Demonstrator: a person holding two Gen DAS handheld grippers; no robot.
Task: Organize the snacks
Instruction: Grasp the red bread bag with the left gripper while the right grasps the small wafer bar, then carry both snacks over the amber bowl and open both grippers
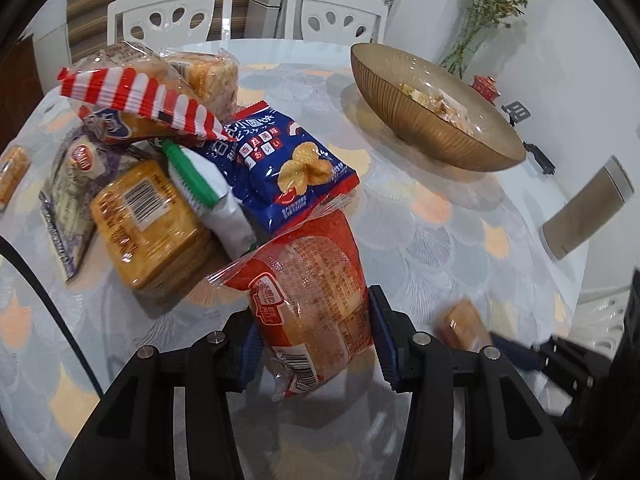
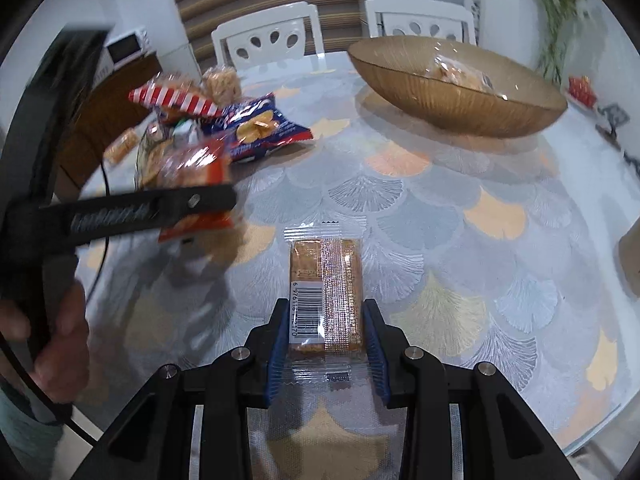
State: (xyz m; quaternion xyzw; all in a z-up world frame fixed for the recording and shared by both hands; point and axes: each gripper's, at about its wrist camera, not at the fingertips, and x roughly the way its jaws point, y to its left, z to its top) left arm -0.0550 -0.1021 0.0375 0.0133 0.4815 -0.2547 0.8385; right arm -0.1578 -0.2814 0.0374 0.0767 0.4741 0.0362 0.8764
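Both tongs are clamped on snacks. Left tongs [image 1: 314, 340] grip a red-wrapped bread packet [image 1: 308, 300] between their blue pads, at the packet's near end with the barcode; its far end reaches up toward the snack pile. Right tongs [image 2: 326, 344] hold a small clear-wrapped cracker bar [image 2: 326, 284] by its long sides, barcode facing up.

Taking the amber glass bowl [image 1: 436, 136] as the landmark: it sits at the far right part of the table [image 1: 440, 220], and one or more wrapped snacks [image 1: 436, 102] already lie inside it. The snack pile lies well to the left of the bowl. A blue cracker bag [image 1: 288, 168] is the pile's nearest piece to the bowl. Further left of the bowl come a red-and-white striped packet [image 1: 136, 96], a green-and-white pouch [image 1: 200, 184] and a clear-wrapped stack of square crackers [image 1: 148, 220]. The bread packet hangs nearer the camera than the bowl and to its left. From the right wrist view, the cracker bar is also nearer than the bowl, well apart from it, above the patterned tablecloth. Two white chairs [image 1: 172, 12] stand behind the table, beyond the bowl.
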